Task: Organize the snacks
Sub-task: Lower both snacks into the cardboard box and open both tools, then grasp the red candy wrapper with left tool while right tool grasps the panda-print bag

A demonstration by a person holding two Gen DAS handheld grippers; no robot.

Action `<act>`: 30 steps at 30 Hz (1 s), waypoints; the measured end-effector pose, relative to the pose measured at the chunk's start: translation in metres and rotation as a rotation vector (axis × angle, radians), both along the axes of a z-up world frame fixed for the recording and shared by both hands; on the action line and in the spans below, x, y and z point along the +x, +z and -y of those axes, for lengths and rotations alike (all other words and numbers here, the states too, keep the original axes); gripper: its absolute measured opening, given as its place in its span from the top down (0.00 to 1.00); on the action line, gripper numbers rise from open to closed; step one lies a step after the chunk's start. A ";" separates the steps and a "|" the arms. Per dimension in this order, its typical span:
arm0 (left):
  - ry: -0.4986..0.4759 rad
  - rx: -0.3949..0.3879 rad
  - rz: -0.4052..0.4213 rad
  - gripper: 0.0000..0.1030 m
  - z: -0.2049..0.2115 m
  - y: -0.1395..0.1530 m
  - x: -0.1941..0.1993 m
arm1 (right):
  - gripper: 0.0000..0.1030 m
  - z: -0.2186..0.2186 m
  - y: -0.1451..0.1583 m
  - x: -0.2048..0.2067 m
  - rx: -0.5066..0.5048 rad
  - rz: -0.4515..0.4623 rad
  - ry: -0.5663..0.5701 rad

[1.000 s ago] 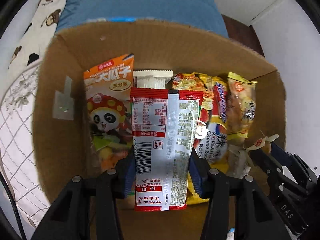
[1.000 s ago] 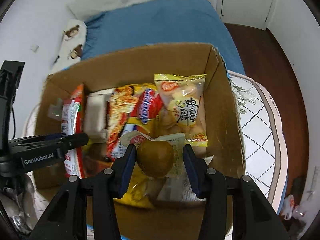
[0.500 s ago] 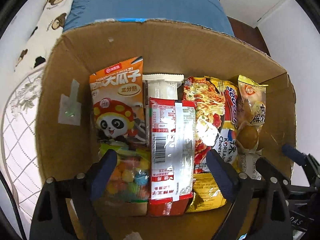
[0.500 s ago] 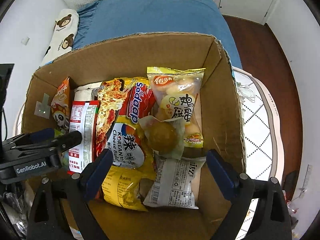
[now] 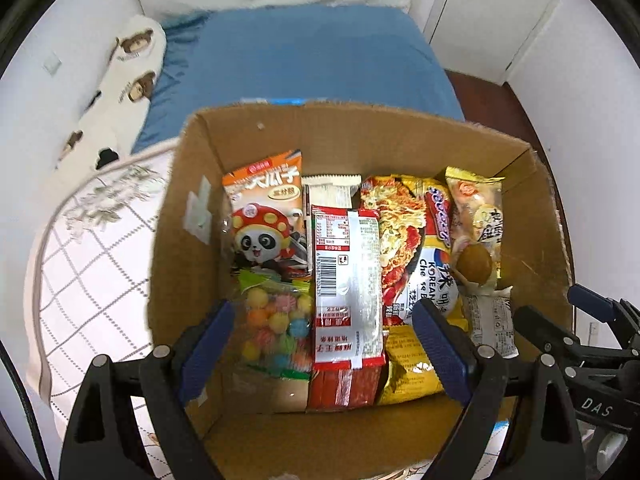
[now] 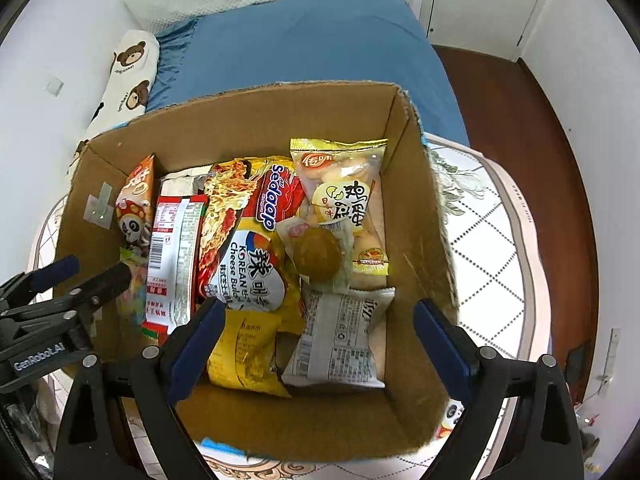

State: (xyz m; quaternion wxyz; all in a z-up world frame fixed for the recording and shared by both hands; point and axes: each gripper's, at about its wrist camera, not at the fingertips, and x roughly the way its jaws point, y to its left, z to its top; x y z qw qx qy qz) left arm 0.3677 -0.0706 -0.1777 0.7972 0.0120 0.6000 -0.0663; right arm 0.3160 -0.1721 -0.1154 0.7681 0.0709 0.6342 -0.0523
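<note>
A cardboard box (image 5: 380, 128) (image 6: 424, 240) holds several snack packets. In the left wrist view lie an orange panda packet (image 5: 266, 216), a bag of coloured candy balls (image 5: 276, 320), a red and silver packet (image 5: 346, 284), a yellow noodle packet (image 5: 416, 264) and a wrapped brown egg (image 5: 474, 262). My left gripper (image 5: 320, 344) is open and empty above the box's near side. My right gripper (image 6: 316, 344) is open and empty above the box, over a white printed packet (image 6: 338, 340); the egg (image 6: 316, 254) and the red and silver packet (image 6: 172, 256) show there too.
The box stands on a round table with a white checked cloth (image 5: 92, 264) (image 6: 496, 248). A blue bed (image 5: 300, 64) with a bear pillow (image 5: 132, 60) lies behind. White walls and a door (image 6: 480, 4) stand at the back, with dark wood floor (image 6: 516, 136) at the right.
My left gripper let go of the red and silver packet and my right let go of the wrapped egg. Both opened wide and drew back up from the box.
</note>
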 end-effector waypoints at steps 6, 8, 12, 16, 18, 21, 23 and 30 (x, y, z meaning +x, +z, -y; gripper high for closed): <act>0.000 0.005 0.091 0.12 -0.004 0.027 -0.025 | 0.06 -0.009 0.027 -0.026 -0.008 0.068 0.021; 0.001 -0.007 0.116 0.12 -0.005 0.038 -0.036 | 0.06 -0.012 0.039 -0.036 -0.008 0.095 0.029; -0.005 -0.016 0.163 0.12 -0.005 0.056 -0.058 | 0.06 -0.020 0.066 -0.059 -0.010 0.158 0.040; -0.012 -0.025 0.208 0.12 -0.005 0.073 -0.085 | 0.06 -0.026 0.090 -0.081 -0.013 0.210 0.051; -0.011 -0.025 0.226 0.12 -0.005 0.080 -0.095 | 0.06 -0.028 0.101 -0.094 -0.013 0.234 0.052; 0.005 -0.030 0.277 0.12 -0.009 0.095 -0.117 | 0.06 -0.030 0.115 -0.112 -0.015 0.266 0.053; 0.011 -0.027 0.312 0.12 -0.011 0.104 -0.129 | 0.06 -0.031 0.123 -0.127 -0.020 0.288 0.047; 0.006 -0.032 0.377 0.12 -0.010 0.129 -0.165 | 0.06 -0.038 0.153 -0.169 -0.052 0.375 0.057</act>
